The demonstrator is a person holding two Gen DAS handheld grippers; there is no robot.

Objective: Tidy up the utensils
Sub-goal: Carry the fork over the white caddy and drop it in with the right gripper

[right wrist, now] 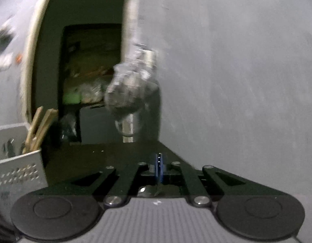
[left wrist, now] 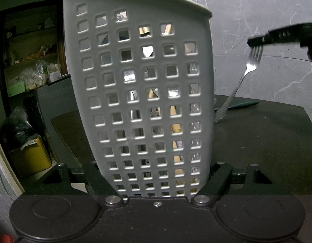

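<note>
A grey perforated utensil holder [left wrist: 143, 93] fills the left wrist view, upright between my left gripper's fingers [left wrist: 218, 180], which are closed against its sides. Wooden and metal utensils show through its holes. My right gripper [left wrist: 257, 41] is at the right, shut on the tines of a metal fork [left wrist: 240, 81] that hangs handle down over the dark table [left wrist: 257, 141]. In the blurred right wrist view my right gripper [right wrist: 159, 166] is shut, with a bit of metal [right wrist: 149, 191] below its pads. The holder [right wrist: 16, 172], with wooden sticks [right wrist: 37, 129] in it, is at the left.
A green-handled utensil [left wrist: 243, 104] lies on the table behind the fork. A marbled grey wall [left wrist: 257, 10] stands behind. A doorway with cluttered shelves [left wrist: 32, 60] and a yellow box [left wrist: 30, 158] is at the left.
</note>
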